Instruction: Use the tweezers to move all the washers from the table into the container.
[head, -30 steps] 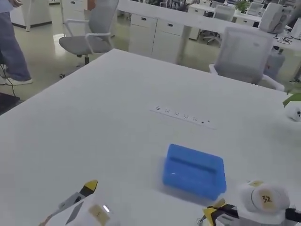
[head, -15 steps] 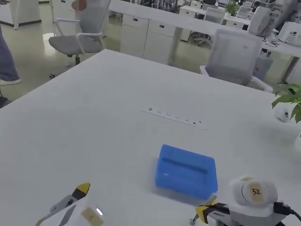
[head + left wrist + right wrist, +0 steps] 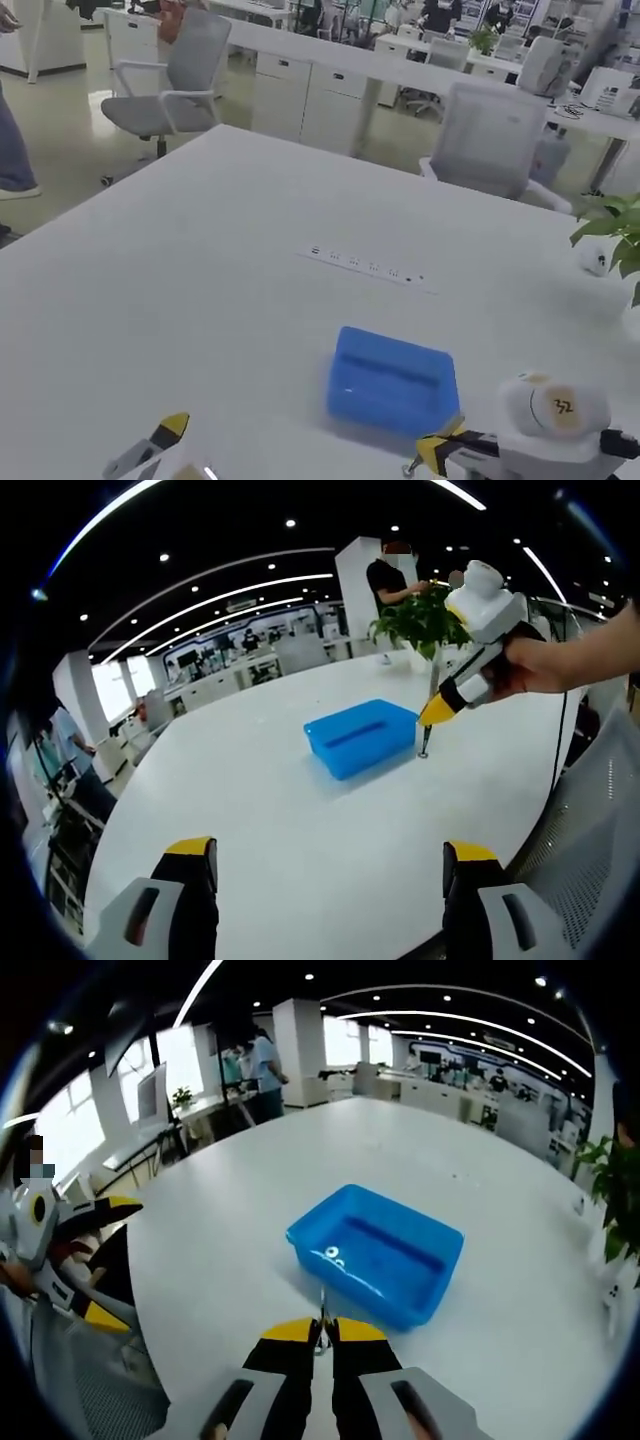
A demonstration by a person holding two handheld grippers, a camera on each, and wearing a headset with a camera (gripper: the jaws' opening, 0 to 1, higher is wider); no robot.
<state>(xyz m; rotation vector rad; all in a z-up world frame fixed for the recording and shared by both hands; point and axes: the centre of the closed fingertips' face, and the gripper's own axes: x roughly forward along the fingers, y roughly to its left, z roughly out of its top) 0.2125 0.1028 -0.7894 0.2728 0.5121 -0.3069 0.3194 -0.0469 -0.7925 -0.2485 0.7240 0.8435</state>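
Note:
The blue container sits on the white table, and a small washer lies inside near its left wall. My right gripper is shut on thin metal tweezers that point at the container's near wall. In the head view the right gripper is just off the container's near right corner, with the tweezers tip low by the table. The tip carries a small blob, too small to identify. My left gripper stands open with nothing between its fingers, well short of the container.
A power strip is set into the table behind the container. A potted plant stands at the right edge. Office chairs and desks lie beyond the far edge. A person's hand holds the right gripper.
The head camera has tilted, so the container sits lower in the picture. The tweezers tip has come into sight by the container's near right corner. The grippers keep their places.

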